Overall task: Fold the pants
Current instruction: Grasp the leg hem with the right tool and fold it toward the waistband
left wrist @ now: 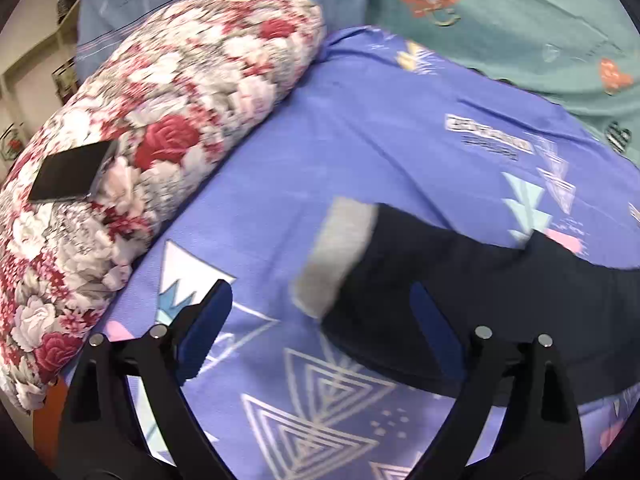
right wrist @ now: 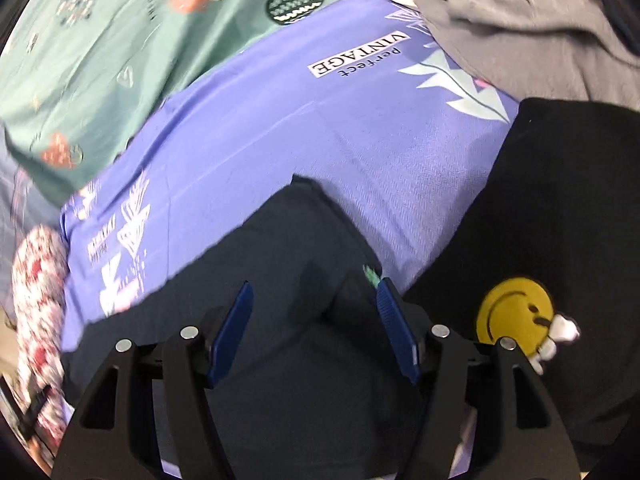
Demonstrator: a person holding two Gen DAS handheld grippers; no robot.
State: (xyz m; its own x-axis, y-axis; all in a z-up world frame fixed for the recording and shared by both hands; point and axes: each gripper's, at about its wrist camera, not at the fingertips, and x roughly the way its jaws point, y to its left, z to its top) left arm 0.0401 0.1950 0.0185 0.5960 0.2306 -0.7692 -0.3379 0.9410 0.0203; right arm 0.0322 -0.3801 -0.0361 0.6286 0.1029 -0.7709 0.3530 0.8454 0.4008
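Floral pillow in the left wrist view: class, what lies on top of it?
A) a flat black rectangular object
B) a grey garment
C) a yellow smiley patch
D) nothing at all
A: a flat black rectangular object rests on the floral pillow, at its left part; what the object is cannot be told.

Left gripper (left wrist: 322, 312), matte black angular finger arms with cut-out slots, blue pads (left wrist: 204, 326), round silver pivot pins, right gripper (right wrist: 314, 326), same black frame, ribbed blue pads (right wrist: 396, 330), silver pins at the linkage joints
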